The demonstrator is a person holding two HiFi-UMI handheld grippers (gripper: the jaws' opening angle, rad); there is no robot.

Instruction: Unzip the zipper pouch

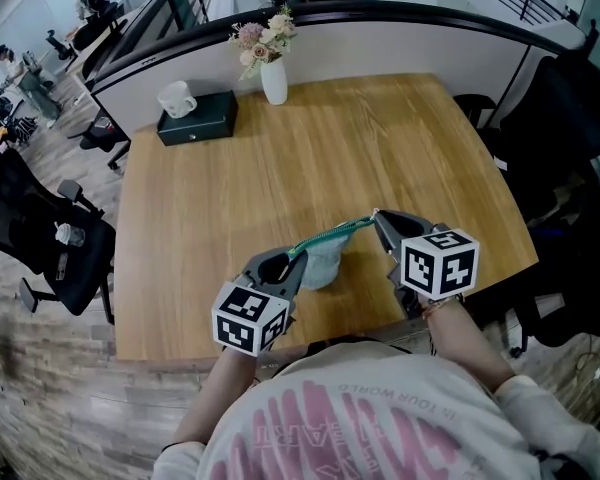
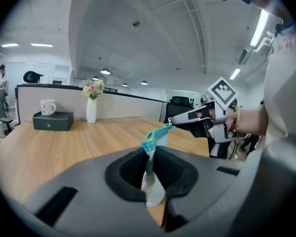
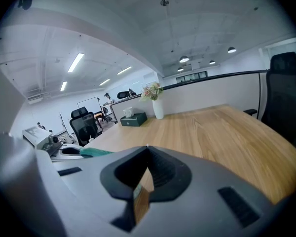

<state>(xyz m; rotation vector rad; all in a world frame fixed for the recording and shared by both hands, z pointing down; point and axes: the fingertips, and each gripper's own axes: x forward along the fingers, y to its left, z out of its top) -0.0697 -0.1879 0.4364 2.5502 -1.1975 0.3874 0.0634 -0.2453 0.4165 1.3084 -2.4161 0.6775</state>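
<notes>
Above the near part of the wooden table (image 1: 280, 168) hangs a pale blue-grey zipper pouch (image 1: 323, 265), stretched between both grippers. Its teal zipper (image 1: 332, 235) runs up to the right. My left gripper (image 1: 298, 258) is shut on the pouch's left end; in the left gripper view the fabric and teal tape (image 2: 151, 141) sit pinched between the jaws of this gripper (image 2: 151, 151). My right gripper (image 1: 377, 216) is shut on the small metal zipper pull (image 2: 172, 126) at the zipper's right end. In the right gripper view the closed tips of the right gripper (image 3: 147, 148) hide the pull, and the teal zipper (image 3: 96, 152) shows at the left.
At the table's far side stand a white vase of flowers (image 1: 273, 76) and a black box (image 1: 200, 120) with a white mug (image 1: 177, 99) on it. A curved partition (image 1: 400, 23) runs behind. Black office chairs (image 1: 40, 238) stand left and right of the table.
</notes>
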